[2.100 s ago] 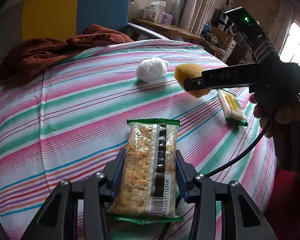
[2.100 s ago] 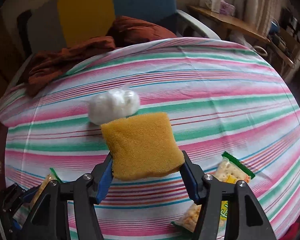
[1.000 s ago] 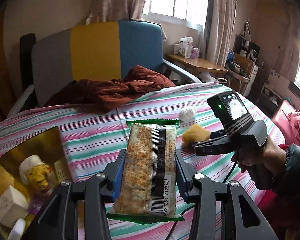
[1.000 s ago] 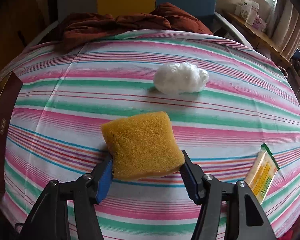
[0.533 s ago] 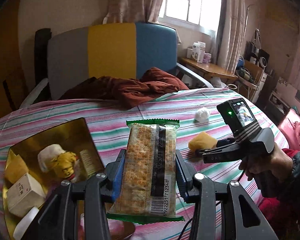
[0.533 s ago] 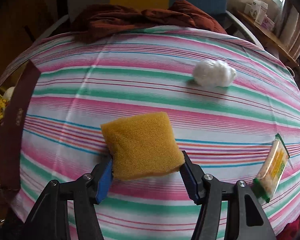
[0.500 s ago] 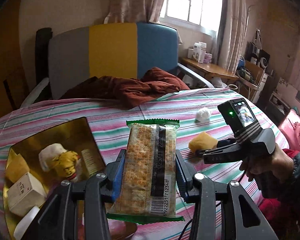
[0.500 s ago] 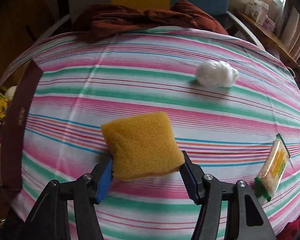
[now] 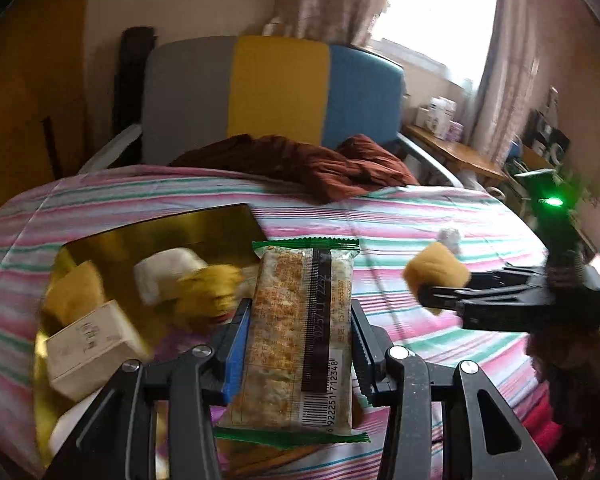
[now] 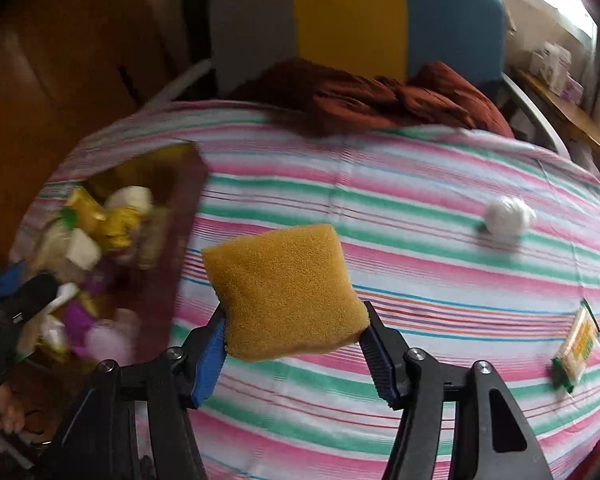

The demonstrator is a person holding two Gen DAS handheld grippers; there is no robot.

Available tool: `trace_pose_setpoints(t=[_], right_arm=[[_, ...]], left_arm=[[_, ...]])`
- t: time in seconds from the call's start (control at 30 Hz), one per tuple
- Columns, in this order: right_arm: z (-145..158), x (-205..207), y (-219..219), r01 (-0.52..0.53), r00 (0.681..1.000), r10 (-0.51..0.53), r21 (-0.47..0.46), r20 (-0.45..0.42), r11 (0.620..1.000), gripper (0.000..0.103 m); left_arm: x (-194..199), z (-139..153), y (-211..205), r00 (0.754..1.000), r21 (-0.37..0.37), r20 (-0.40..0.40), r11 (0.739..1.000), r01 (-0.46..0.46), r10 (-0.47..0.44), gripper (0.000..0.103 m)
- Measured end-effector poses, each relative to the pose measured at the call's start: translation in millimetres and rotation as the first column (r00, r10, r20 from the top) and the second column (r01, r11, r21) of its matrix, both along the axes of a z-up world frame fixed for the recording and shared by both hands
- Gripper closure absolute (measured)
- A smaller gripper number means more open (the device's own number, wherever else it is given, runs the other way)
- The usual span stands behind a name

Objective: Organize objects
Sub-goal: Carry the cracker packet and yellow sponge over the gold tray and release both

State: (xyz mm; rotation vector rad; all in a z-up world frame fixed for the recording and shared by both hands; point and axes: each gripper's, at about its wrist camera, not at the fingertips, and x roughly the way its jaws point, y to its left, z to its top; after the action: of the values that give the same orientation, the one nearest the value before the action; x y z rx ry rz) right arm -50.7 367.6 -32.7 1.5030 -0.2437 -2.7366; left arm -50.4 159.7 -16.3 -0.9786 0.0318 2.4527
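My left gripper (image 9: 298, 338) is shut on a cracker packet (image 9: 302, 332) with green ends and holds it above the right edge of a gold-lined box (image 9: 148, 236). My right gripper (image 10: 294, 344) is shut on a yellow sponge (image 10: 284, 290) above the striped cloth, right of the box (image 10: 180, 216). The right gripper (image 9: 428, 294) and its sponge (image 9: 436, 274) also show in the left wrist view. A white crumpled ball (image 10: 508, 220) and a second cracker packet (image 10: 578, 350) lie on the cloth at the right.
The box holds a white carton (image 9: 90, 346), a yellow sponge (image 9: 74, 294), and yellow and white toys (image 9: 188, 280). A brown cloth (image 10: 380, 96) lies at the table's far edge before a grey, yellow and blue chair (image 9: 276, 92). A wooden side table (image 9: 456, 154) stands at the right.
Both grippers have swung left toward the box, which now looks larger and nearer in both views. Each still holds its object. The white ball and loose packet have shifted right in the right wrist view.
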Motion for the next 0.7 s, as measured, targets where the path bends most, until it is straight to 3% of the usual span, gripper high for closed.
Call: trace_pose_setpoints(t=[0.37,0.7], right_arm=[[28,-8,-88,-0.18,0.98,0.174,-0.053,-0.093,0.982,0.041],[31,-32,-118,-0.205,0.976,0.198,-0.072,-0.095,0.976,0.041]], left_arm=[[-14,-17,-103,0.973,0.016,0.056,0.974,-0.226,0.225,0.058],[-21,-20,-113,0.969,0.073,0.113,0.971,-0.229,0.22,0.058]])
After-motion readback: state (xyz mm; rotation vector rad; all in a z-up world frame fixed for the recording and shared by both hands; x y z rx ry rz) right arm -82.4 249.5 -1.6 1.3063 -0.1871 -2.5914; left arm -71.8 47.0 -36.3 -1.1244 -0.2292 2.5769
